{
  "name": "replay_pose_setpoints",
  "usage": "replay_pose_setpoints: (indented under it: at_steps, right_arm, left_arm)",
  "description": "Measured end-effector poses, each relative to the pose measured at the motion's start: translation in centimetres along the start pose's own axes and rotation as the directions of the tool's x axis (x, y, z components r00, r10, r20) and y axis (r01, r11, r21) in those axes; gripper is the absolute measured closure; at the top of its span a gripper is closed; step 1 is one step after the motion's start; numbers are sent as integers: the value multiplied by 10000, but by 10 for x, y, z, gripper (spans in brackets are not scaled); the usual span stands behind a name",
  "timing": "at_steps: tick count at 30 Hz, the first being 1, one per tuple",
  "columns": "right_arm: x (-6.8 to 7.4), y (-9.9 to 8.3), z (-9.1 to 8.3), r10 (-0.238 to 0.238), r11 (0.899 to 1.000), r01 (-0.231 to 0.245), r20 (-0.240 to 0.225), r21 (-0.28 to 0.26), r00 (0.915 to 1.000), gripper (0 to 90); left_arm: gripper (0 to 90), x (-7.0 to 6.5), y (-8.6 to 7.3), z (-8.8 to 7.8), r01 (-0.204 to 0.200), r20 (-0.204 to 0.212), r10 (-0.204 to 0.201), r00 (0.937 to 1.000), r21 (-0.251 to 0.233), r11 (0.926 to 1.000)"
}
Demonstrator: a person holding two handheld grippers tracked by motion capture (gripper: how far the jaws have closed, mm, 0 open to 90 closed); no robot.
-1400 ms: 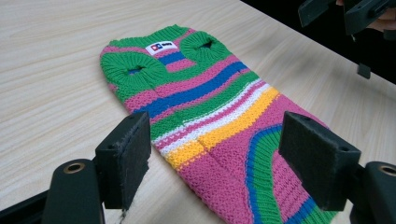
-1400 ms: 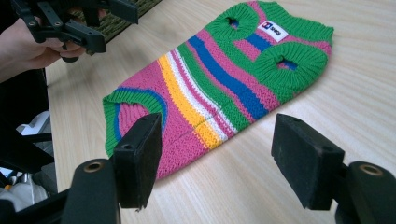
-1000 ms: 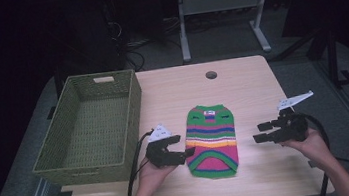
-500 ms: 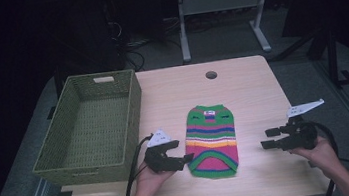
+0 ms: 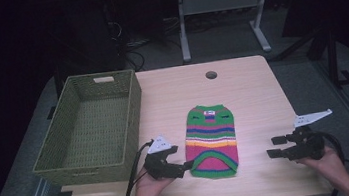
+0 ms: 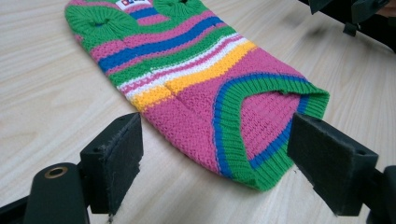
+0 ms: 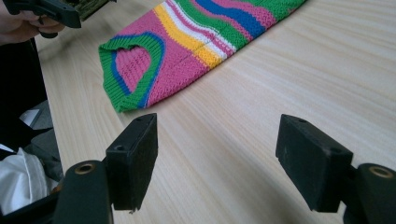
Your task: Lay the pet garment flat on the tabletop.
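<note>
So the striped sweater is lying flat on the table, roughly mid-table toward the person's edge, with its open green hem facing the person and the collar end pointing away. It's tiny, banded in green, pink, blue, white and yellow, with a little white label up by the collar.

Just left of the sweater's hem sits the left gripper, jaws spread wide and holding nothing. In the left gripper view the hem corner lies between the two black pads, but neither is touching the knit as far as I can see.

Well to the right of the sweater is the right gripper, also wide open and empty, over bare wood.

Further left of the sweater there's a green woven basket at the table's left edge.
</note>
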State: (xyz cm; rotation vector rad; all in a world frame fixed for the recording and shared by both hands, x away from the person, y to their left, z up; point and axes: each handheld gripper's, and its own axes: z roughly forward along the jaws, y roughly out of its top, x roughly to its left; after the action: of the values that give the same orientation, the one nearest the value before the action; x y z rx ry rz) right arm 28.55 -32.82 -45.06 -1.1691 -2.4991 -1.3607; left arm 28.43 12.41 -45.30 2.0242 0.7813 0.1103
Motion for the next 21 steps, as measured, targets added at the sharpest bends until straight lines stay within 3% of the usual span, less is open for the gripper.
replay_pose_setpoints:
  at_steps: [14, 18, 21]
  right_arm:
    - [4, -22, -12, 83, 9988, -73, 191, -488, 9998, 272]
    - [9, -28, -9, 72, 9993, -61, 304, -382, 9995, 272]
    - [16, -29, -7, -15, 9989, 34, 421, -463, 9991, 260]
  left_arm:
    - [170, -4, -16, -10, 15, -34, -15, 10000, 84, 10000]
    - [170, -5, -21, -14, 84, 23, -84, 10000, 56, 9999]
    - [170, -6, -22, -17, -84, 59, 84, 9999, -83, 9999]
